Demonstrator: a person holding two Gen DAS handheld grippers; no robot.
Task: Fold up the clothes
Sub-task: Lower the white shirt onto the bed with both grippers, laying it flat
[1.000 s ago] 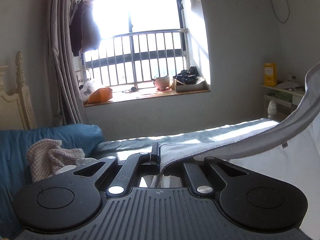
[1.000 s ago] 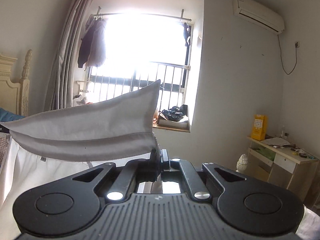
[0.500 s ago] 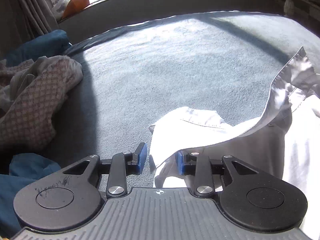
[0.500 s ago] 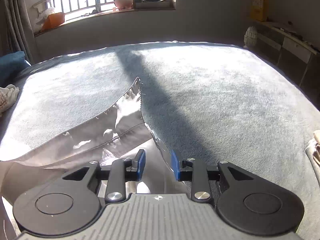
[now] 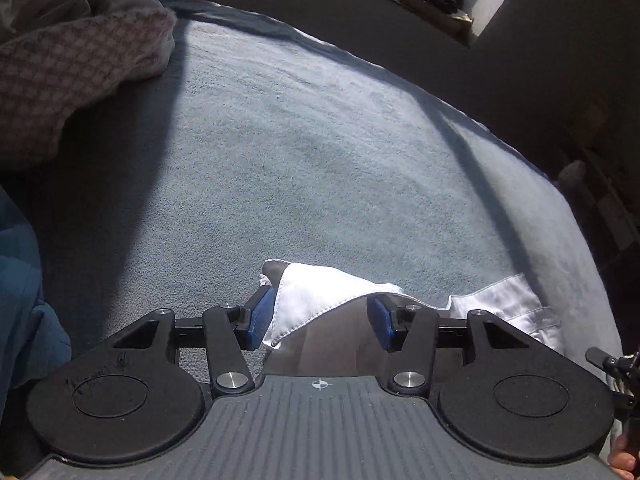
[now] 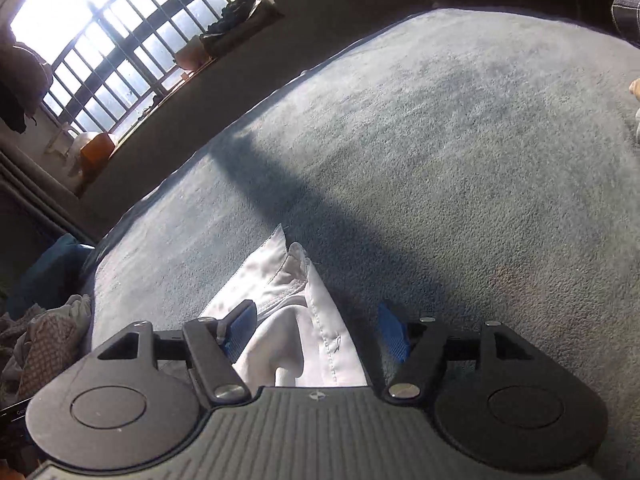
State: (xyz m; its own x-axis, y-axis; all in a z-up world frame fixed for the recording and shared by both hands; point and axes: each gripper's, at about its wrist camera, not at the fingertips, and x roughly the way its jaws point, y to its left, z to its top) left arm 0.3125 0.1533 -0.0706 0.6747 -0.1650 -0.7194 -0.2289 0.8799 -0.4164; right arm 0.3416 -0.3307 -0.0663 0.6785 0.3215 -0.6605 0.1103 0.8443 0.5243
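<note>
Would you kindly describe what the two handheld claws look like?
Both the left claw and right claw match: black linkage arms with silver pivot pins, blue ribbed fingertips, two round black discs, and a grey ridged body bearing a small crosshair mark.

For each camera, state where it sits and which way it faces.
Left wrist: sits behind the open left gripper, facing down across the grey bed cover at the white garment; a fingertip shows bottom right.
Right wrist: sits behind the open right gripper, tilted, facing the same garment and the barred window; no body part is visible.
Shared: garment, bed cover, checked cloth pile.
</note>
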